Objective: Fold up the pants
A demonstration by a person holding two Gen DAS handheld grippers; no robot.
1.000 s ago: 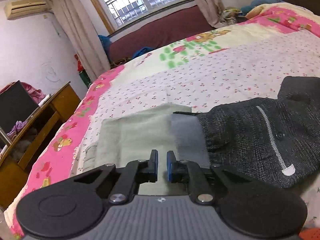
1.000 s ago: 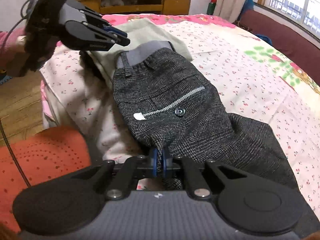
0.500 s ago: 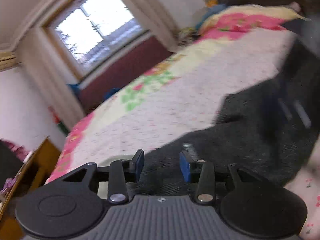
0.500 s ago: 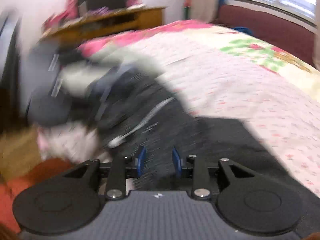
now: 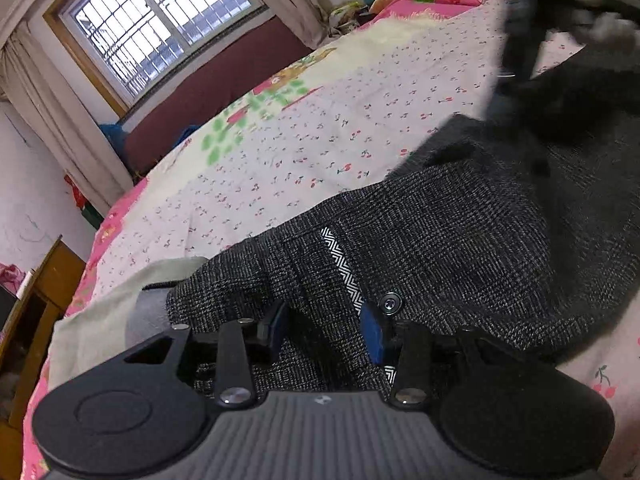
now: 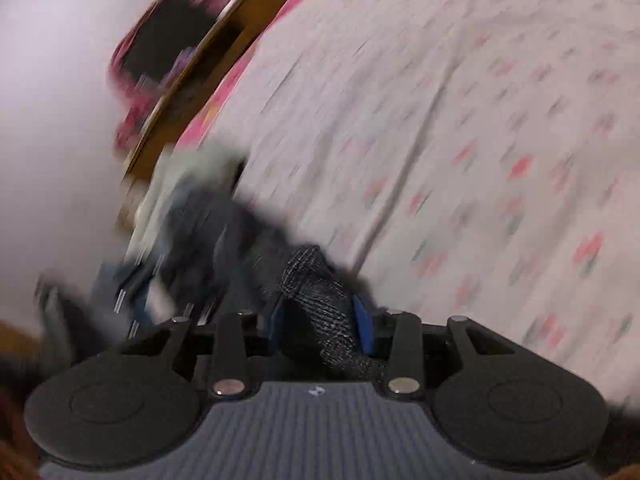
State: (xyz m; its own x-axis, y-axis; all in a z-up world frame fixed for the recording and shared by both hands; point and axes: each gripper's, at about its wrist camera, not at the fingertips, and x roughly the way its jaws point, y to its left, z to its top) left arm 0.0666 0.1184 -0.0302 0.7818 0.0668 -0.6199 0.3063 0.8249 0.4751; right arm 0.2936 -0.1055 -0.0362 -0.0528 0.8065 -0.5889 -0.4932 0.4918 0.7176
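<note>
The dark checked pants (image 5: 460, 240) lie on the bed (image 5: 320, 128), partly over a pale green cloth (image 5: 104, 320) at 9 o'clock. They look folded at least once, the pocket face up, but the bundle is still loose. The left gripper (image 5: 326, 328) hovers over the pocket with its jaws apart and nothing pinched. The right gripper (image 6: 322, 320) has a roll of the pants between its jaws, which stand apart; the blur hides whether the pads press. I judge one more fold remains.
</note>
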